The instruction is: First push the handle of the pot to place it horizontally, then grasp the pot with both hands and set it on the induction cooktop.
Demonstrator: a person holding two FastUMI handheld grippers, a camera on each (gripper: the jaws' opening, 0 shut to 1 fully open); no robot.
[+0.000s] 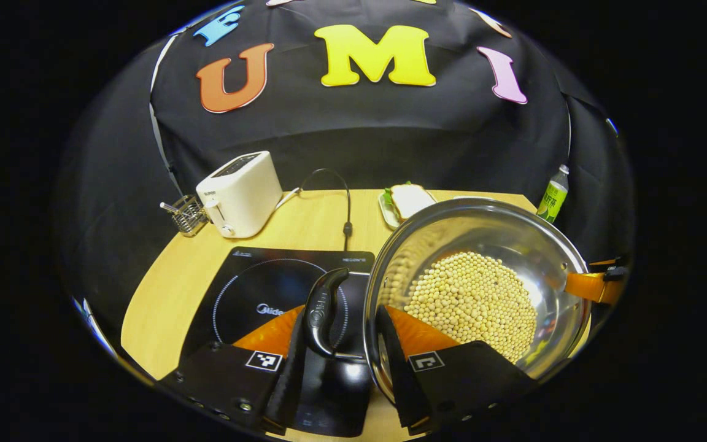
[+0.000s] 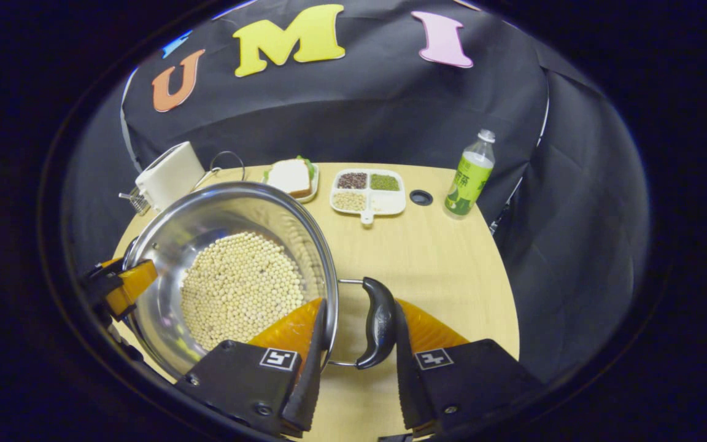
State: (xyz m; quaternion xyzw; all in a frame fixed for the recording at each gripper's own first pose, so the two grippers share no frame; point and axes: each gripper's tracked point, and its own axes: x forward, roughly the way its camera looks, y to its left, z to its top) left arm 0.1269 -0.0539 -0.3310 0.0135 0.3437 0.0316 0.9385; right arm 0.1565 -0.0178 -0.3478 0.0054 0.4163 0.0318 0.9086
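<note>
Clamping left gripper (image 1: 341,359) and right gripper (image 2: 353,362) on opposite side handles of the bean-filled pot (image 1: 476,288) for a level two-handed lift, pot hanging between them, induction cooktop (image 1: 267,294) just beyond left gripper, underneath.

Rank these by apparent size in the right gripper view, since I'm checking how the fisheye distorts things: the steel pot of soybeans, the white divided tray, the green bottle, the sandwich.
1. Shiny steel pot of soybeans, largest, though nearest the camera.
2. White divided tray.
3. Green plastic bottle and sandwich on a plate: look alike, too close to rank.
</note>
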